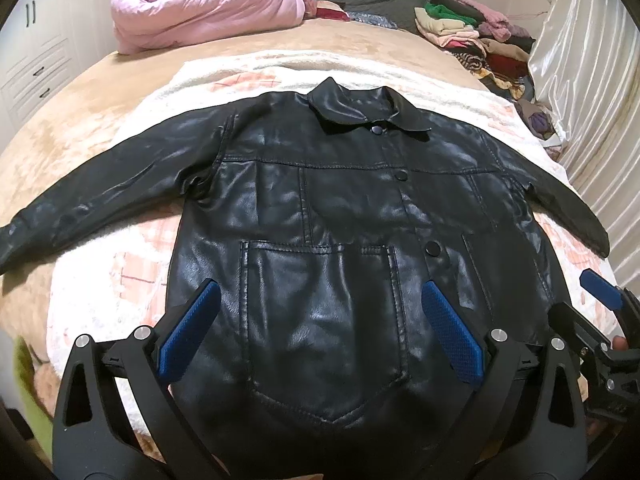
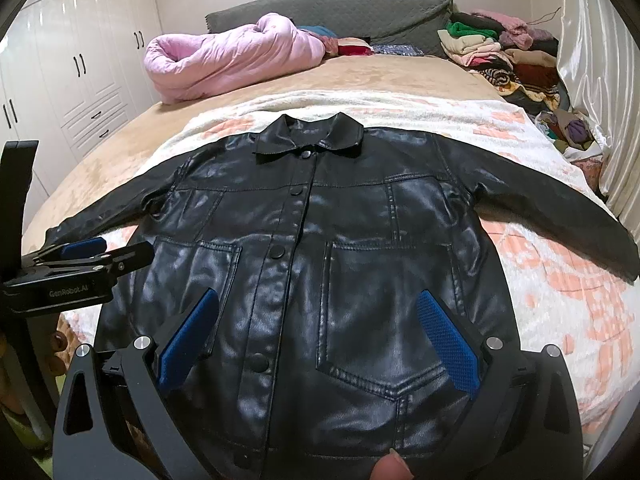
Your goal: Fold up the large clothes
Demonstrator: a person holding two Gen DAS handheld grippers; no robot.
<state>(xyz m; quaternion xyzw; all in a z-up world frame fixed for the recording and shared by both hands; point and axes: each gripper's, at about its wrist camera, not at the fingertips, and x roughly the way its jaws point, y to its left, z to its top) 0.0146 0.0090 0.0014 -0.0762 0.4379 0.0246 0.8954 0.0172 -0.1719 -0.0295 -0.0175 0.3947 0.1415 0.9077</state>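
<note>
Left claw [image 1: 320, 334] wide open, holding nothing, over the jacket [image 1: 328, 216] hem; right claw [image 2: 320, 340] likewise wide, empty, just beside it; jacket lies flat, front up, buttoned, sleeves spread, on a blanket [image 2: 540, 272] on the bed [image 2: 120, 160]. Judged: fold not begun; next move prob. a sleeve brought over the jacket body, needing a grip near a cuff; leather looks stiff & slick. Beyond the jacket collar: pink duvet [image 2: 224, 60], clothes pile [image 2: 500, 52], grey headboard; wardrobe to its left, curtain right.
</note>
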